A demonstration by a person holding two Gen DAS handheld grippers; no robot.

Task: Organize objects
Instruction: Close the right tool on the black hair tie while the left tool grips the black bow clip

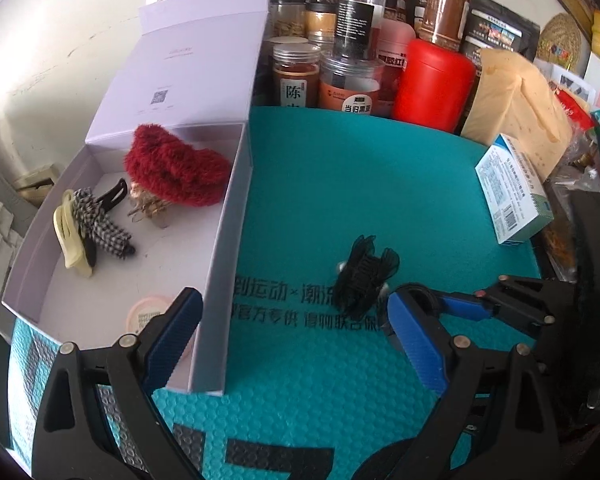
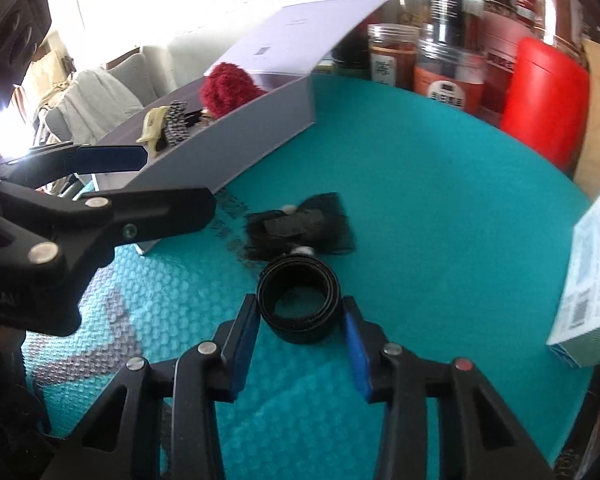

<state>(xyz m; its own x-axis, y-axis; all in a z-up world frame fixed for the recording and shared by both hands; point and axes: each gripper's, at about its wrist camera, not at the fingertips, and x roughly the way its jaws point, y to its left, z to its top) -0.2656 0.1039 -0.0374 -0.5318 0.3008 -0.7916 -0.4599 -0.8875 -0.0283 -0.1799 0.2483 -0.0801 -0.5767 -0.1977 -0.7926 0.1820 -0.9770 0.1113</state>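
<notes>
An open white box sits at the left on the teal mat. It holds a red fluffy scrunchie, a checked bow clip, a yellow claw clip, a gold clip and a pink round tin. A black mesh bow clip lies on the mat. My left gripper is open and empty, straddling the box's right wall. My right gripper stands open around a black coiled band, just in front of the black bow; the pads look apart from it.
Jars and a red canister line the back of the mat. A tan bag and a blue-white medicine box stand at the right. The box lid leans up behind the box.
</notes>
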